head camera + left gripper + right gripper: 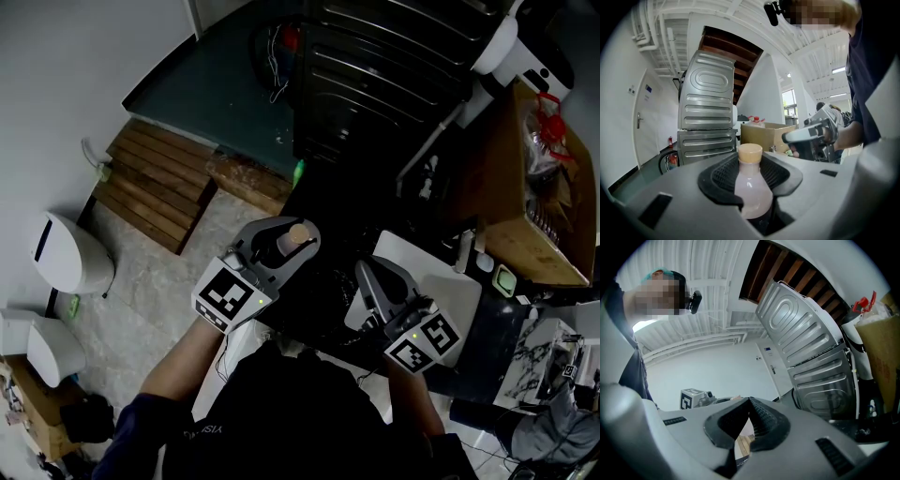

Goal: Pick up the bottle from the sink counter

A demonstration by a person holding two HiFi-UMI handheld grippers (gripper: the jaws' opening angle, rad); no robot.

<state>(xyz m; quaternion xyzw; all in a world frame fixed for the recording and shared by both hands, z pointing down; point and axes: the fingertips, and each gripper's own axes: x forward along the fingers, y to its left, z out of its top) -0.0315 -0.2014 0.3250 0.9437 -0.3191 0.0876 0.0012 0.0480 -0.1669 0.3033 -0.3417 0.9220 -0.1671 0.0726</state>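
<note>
A small bottle [752, 192] of pale pink liquid with a tan cap [750, 153] stands upright between the black pads of my left gripper [751, 165], which is shut on its body. In the head view the cap [298, 233] pokes out of the left gripper [281, 246], held in the air in front of the person. To its right, my right gripper [367, 276] is also held up. Its ribbed pads [759, 420] meet at the tips in the right gripper view, with nothing between them. The right gripper [813, 133] also shows in the left gripper view, in a hand.
A white counter surface [417, 258] lies just beyond the right gripper. A dark ribbed metal cabinet [375, 75] stands ahead, with a cardboard box [539, 216] to the right. A wooden pallet [155, 183] and white bins [70, 253] sit on the floor at the left.
</note>
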